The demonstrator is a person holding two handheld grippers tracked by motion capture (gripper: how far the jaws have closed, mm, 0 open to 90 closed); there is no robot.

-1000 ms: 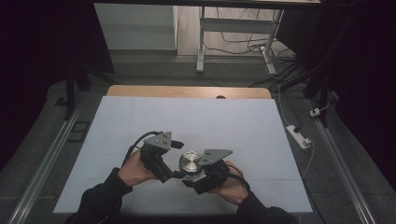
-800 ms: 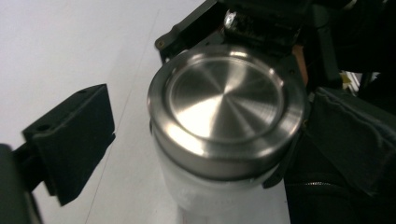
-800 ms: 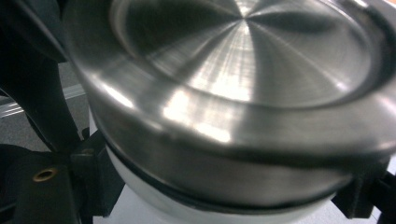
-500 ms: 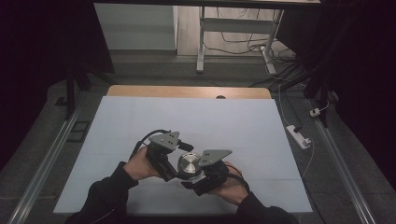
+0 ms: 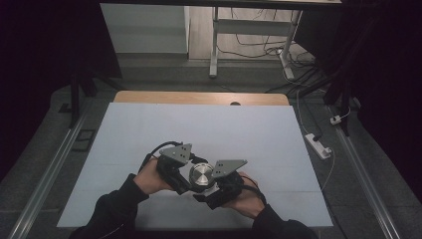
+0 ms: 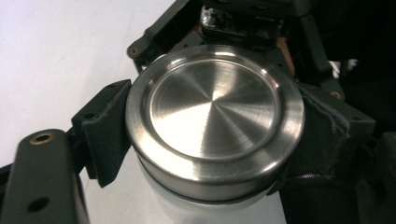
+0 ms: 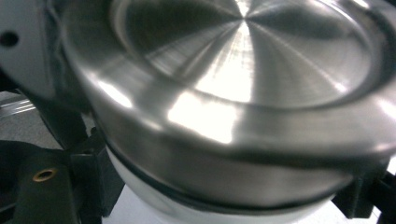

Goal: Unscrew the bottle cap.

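No text, label, brand, number or sign can be read in any of the views. The brushed metal lid is plain, with no engraving or print on it, and the black parts of the hand-held gripper beside it carry no marking that can be made out. The pale surface also has no writing on it
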